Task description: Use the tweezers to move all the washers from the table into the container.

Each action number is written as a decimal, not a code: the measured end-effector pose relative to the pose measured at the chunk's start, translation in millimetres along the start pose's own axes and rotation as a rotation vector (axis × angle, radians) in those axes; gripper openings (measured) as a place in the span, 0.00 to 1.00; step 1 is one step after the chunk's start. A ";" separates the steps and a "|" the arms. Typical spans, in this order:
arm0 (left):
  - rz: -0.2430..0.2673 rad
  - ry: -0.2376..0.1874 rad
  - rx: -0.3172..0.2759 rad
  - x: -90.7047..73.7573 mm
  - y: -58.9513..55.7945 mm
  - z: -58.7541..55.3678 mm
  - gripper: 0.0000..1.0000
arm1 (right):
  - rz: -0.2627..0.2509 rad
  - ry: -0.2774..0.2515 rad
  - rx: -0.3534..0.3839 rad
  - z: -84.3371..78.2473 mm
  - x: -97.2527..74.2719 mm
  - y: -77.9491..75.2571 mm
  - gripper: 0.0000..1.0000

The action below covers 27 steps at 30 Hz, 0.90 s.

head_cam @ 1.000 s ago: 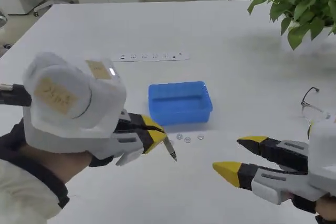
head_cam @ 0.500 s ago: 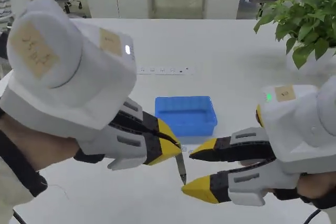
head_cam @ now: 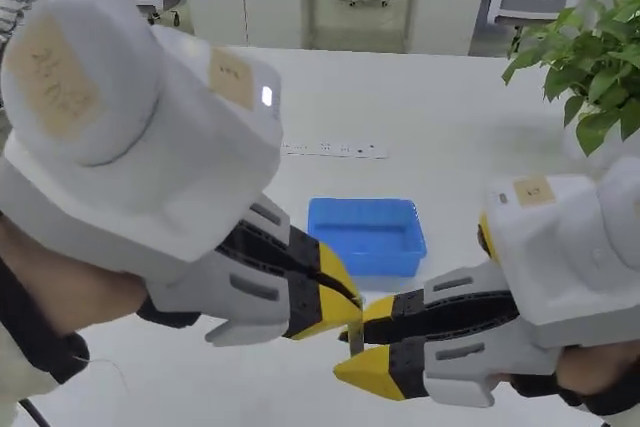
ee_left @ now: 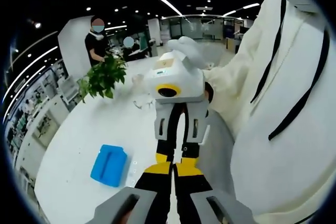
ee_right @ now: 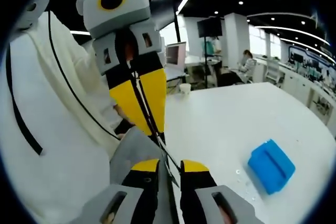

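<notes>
Now both hand-held grippers are lifted off the white desk (head_cam: 460, 137) and brought tip to tip. A second ago they were well apart and low, near the washers.

Left hand-held gripper (head_cam: 346, 313): jaws together, clamped on the thin metal tweezers (ee_right: 149, 123), as before.

Right hand-held gripper (head_cam: 362, 340): a second ago it was wide open off to the side. It has since closed in, with a jaw on either side of the tweezers' lower end. A narrow gap remains between the jaws, and I cannot tell whether they are pinching yet.

Small metal washers (ee_right: 237, 171): on the desk just beside the blue rectangular plastic container (head_cam: 376, 261). None looks picked up.

Judgement: this looks like a regrip or handover of the tool rather than a pick. The transfer of washers has not started.

Writing: tan paper stickers (head_cam: 232, 72) sit on the gripper bodies, with marks too faint to read. No brand name is legible.
</notes>
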<state>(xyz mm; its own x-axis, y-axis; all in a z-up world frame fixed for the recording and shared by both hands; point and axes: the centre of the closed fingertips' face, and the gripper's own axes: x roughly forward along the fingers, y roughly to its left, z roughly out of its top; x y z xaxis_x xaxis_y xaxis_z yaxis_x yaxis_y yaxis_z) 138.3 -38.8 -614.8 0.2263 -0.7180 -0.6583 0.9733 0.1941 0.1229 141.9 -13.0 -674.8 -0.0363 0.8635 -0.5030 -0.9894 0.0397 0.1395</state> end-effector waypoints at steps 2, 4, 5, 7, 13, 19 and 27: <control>0.004 -0.001 0.000 -0.2 0.1 0.0 0.00 | 0.002 -0.023 0.008 3.8 0.1 -0.8 0.11; 0.008 -0.007 -0.005 -0.8 0.0 0.5 0.00 | 0.018 -0.036 0.022 5.8 0.2 -0.2 0.08; 0.013 -0.010 -0.006 -1.2 0.3 1.1 0.00 | 0.021 -0.040 0.021 6.3 0.4 0.2 0.08; 0.023 -0.012 -0.003 -1.5 1.1 0.9 0.00 | 0.020 -0.044 0.022 6.8 1.1 -0.7 0.08; 0.215 -0.125 -0.042 -1.7 29.1 -1.0 0.01 | -0.040 -0.067 -0.006 9.4 1.9 -14.3 0.04; 0.333 -0.233 -0.243 -7.7 47.5 -16.3 0.11 | -0.094 -0.137 0.074 11.7 4.2 -38.4 0.02; 0.532 -0.260 -0.459 -10.9 62.9 -67.5 0.41 | -0.178 -0.205 0.142 12.5 1.2 -81.0 0.02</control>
<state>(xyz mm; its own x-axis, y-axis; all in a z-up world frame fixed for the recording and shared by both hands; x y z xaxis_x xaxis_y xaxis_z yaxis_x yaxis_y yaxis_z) 194.4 26.4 -650.0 0.7191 -0.5735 -0.3925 0.6287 0.7775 0.0157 223.8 -8.9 -676.0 0.1791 0.9196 -0.3497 -0.9476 0.2568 0.1899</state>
